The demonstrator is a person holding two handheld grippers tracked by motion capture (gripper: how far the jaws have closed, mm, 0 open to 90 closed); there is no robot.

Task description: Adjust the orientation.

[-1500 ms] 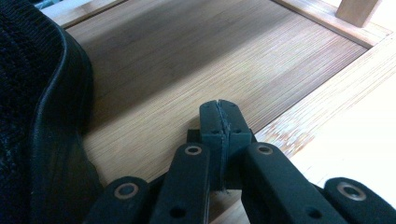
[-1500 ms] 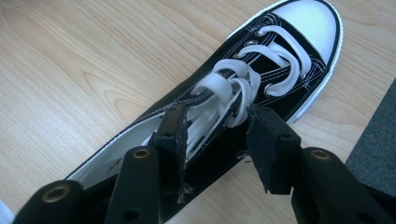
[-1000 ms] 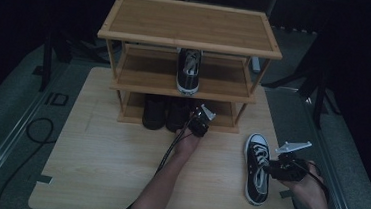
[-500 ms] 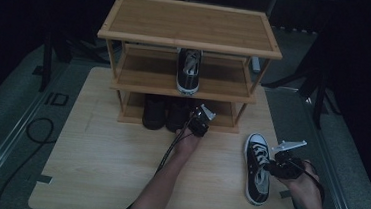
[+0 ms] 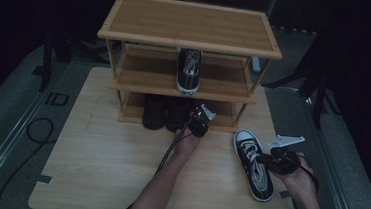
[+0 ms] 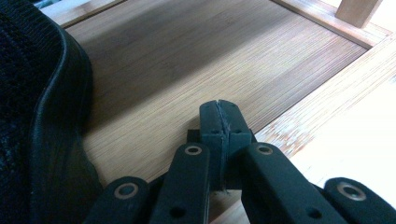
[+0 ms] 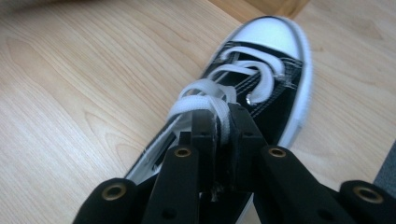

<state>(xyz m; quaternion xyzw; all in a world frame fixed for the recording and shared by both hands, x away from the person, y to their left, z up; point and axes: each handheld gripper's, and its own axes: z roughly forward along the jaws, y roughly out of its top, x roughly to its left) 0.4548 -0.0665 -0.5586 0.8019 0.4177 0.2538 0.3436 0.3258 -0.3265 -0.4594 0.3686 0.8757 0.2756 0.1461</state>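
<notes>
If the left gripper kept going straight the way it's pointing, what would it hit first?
Probably the bottom shelf board of the wooden rack: the shut left gripper angles down onto it, with the dark shoe just beside its line.

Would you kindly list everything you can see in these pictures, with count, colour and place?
Table: one, light wood, under everything.
Rack: one, light wood, three levels, at the table's far side.
Shelf sneaker: one, black with white toe, on the rack's middle shelf, toe toward the person.
Dark shoes: two, black, side by side on the bottom shelf.
Table sneaker: one, black with white laces and toe cap, on the table right of the rack.
Cable: one, black, on the floor at left.
Left gripper: one, black, jaws shut on nothing, at the bottom shelf beside a dark shoe.
Right gripper: one, black, jaws just closing on the table sneaker's laces.
Forearms: two, from the bottom edge.
</notes>
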